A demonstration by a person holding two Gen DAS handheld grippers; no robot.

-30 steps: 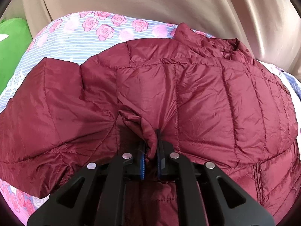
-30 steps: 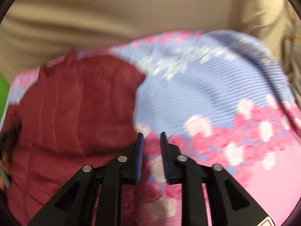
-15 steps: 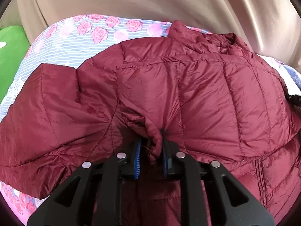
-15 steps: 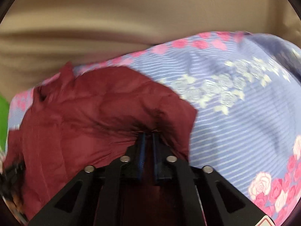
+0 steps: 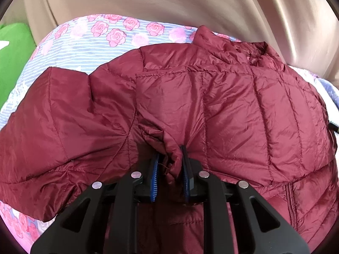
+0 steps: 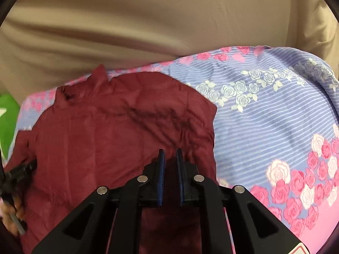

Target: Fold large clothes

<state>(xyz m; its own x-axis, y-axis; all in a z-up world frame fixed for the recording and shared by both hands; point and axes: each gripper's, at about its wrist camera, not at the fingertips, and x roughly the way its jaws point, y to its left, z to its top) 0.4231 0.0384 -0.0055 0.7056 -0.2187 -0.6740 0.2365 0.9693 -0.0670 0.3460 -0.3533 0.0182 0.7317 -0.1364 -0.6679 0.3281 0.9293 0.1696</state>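
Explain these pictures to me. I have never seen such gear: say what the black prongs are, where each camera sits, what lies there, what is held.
No robot: a person holds a two-finger gripper in each hand, and a fisheye camera on each looks along its fingers. The black prongs with blue pads are those fingers. One picture comes from the left gripper, the other from the right gripper. A dark red jacket lies on a flowered sheet. Both pairs of jaws have just been opening. A jacket fold sits loose between the left pads, a gap beside it, so not pinched. The right jaws stand slightly apart over the jacket, gripping nothing visible.
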